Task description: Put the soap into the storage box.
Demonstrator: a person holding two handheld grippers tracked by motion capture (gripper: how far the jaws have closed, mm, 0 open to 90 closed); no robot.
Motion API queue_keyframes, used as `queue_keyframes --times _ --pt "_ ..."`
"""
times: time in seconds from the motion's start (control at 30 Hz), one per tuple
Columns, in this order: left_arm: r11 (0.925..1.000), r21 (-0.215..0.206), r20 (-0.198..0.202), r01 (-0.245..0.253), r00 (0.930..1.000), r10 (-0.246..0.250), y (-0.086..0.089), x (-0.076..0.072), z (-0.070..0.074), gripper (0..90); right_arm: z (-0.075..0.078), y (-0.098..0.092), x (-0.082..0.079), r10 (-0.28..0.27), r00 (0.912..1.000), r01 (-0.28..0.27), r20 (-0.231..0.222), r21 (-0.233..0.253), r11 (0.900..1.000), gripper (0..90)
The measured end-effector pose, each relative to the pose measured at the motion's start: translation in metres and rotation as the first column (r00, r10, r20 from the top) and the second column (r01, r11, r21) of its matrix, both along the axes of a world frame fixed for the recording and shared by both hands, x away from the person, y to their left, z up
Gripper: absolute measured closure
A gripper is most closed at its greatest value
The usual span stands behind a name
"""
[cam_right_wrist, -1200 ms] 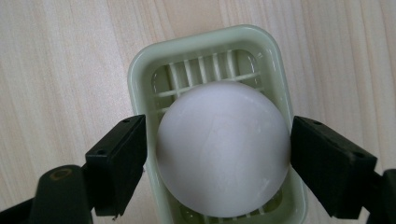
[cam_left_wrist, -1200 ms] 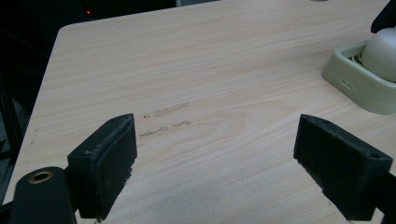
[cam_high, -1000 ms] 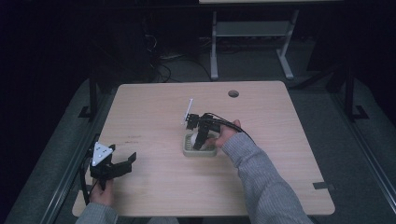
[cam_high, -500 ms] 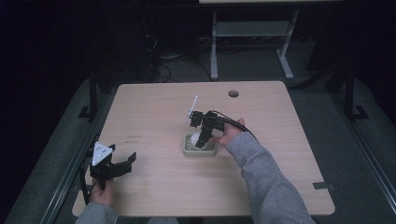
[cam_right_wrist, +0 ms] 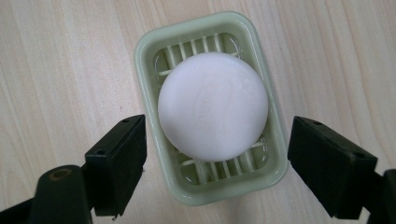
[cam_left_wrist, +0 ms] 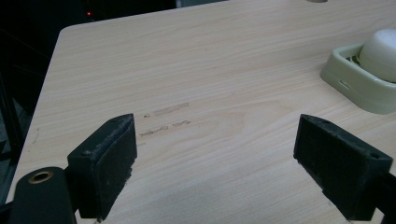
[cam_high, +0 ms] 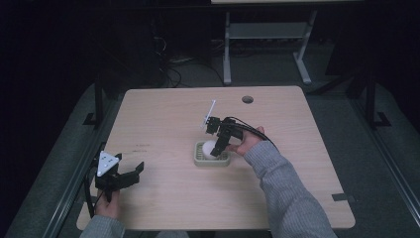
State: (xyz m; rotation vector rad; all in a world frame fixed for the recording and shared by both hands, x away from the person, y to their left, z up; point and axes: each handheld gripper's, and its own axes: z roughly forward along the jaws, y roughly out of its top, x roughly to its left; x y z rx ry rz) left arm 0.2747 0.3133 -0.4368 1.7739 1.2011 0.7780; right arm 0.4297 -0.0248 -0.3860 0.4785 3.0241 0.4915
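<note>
Left gripper [cam_high: 130, 174] sat at the near-left part of the table [cam_high: 158, 114], held low in the person's left hand [cam_high: 107, 203], fingers [cam_left_wrist: 105, 170] spread wide apart with nothing between them, aimed toward the table's middle. In the left gripper view only bare wood with a few faint scuff marks [cam_left_wrist: 164, 120] lay between the fingers; the dish showed at the upper right, well apart.

Pale green soap dish [cam_high: 200, 159] lay flat near the table's centre, slightly toward the near side. Rectangular with rounded corners, slatted floor. In the high view its long axis ran roughly left-right across the table; in the right gripper view the long axis ran top to bottom, slightly tilted. Round white soap [cam_right_wrist: 213, 105] rested inside on the slats, domed face up, roughly centred, covering most of the floor.

Right gripper [cam_high: 216, 148] hung just above the dish, pointing down at it, fingers [cam_right_wrist: 116, 163] open, one on each long side of the dish, not touching dish or soap. Right hand [cam_high: 245, 144] came in from the right, grey sleeve [cam_high: 287, 198] behind it. A round cable hole [cam_high: 247, 99] sat near the far edge.
</note>
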Motion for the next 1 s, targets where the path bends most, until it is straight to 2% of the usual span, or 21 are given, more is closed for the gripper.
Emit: queue_keyframes --times 0.27,1.0 --pt "1.0000 0.000 -0.001 0.002 1.0000 -0.002 0.000 0.000 0.000 12.9 0.003 -0.006 -0.001 -0.006 1.0000 0.006 0.001 0.016 1.000 19.4" --pt "1.0000 -0.001 0.003 0.007 1.0000 -0.007 -0.001 0.000 -0.001 12.9 0.005 -0.021 -0.005 -0.023 0.9997 0.024 -0.004 0.021 0.999 20.2"
